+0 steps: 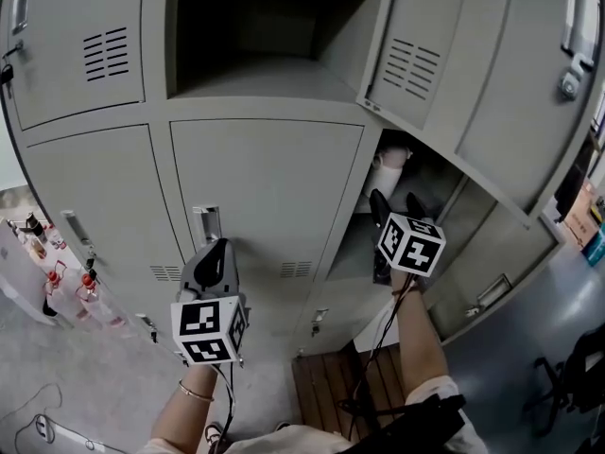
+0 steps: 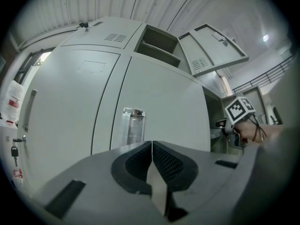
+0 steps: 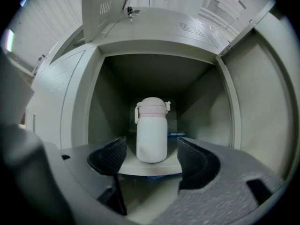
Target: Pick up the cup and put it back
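Note:
A white cup (image 3: 151,130) with a pale pink lid and side loop stands upright on the shelf (image 3: 149,168) inside an open locker compartment. From the head view the cup (image 1: 386,170) shows just inside that compartment. My right gripper (image 3: 152,145) is open at the compartment's mouth. Its dark ribbed pads (image 3: 114,154) stand on either side of the cup's lower part with a gap on each side, not touching it. My left gripper (image 1: 219,250) is held lower left, in front of a closed locker door (image 2: 159,107). Its jaws are shut with nothing between them.
Grey metal lockers fill the view. An upper locker door (image 1: 430,50) and the lower compartment's door (image 1: 501,253) hang open to the right. A clear handle (image 2: 133,125) sits on the closed door. Bottles (image 1: 57,282) stand on the floor at left; a wooden pallet (image 1: 326,386) lies below.

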Demonstrator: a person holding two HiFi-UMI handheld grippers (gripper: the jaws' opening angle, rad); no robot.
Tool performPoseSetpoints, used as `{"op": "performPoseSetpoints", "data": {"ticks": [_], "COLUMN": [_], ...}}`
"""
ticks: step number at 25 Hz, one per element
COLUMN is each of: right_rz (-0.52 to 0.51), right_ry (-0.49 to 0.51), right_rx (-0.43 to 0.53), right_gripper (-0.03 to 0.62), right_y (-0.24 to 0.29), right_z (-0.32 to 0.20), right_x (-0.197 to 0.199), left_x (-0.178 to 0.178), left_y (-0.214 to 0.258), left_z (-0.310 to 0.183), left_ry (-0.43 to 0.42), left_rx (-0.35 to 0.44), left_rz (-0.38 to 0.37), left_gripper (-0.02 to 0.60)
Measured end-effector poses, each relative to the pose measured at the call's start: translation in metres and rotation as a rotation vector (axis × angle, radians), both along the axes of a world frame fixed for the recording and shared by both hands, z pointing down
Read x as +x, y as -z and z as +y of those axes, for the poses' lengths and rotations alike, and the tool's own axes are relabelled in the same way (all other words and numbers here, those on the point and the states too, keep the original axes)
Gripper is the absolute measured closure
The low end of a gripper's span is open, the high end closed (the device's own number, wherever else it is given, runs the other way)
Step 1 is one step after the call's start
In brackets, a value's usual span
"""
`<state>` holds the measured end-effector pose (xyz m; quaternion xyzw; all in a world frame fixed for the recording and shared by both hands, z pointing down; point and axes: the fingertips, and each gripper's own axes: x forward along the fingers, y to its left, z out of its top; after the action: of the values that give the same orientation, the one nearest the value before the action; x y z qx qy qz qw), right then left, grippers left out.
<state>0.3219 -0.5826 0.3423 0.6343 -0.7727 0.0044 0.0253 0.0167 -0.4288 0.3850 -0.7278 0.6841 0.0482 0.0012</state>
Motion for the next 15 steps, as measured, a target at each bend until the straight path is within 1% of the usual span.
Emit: {"op": "performPoseSetpoints", "data": {"ticks": [6, 9, 15], "right_rz": [0.036, 0.050, 0.073], "right_ry": [0.021, 0.016, 0.028], "right_rx": [-0.036, -0.047, -0.085], "right_gripper": [0.213, 0.204, 0.195], "right_y": [-0.001, 0.002, 0.002], "right_z": [-0.027, -0.037, -0.056], "right_x": [-0.007, -0.008, -0.017], "left_x": [0.003, 0.006, -0.001], "left_y": [0.005, 0.005, 0.003], "left_z": [-0.003, -0.003, -0.002], "left_ry": [0.015, 0.009, 0.016], "left_rx": [0.019, 0.016, 0.011], "left_rz": [-0.018, -0.014, -0.009], "left_gripper": [0.571, 0.571, 0.571]}}
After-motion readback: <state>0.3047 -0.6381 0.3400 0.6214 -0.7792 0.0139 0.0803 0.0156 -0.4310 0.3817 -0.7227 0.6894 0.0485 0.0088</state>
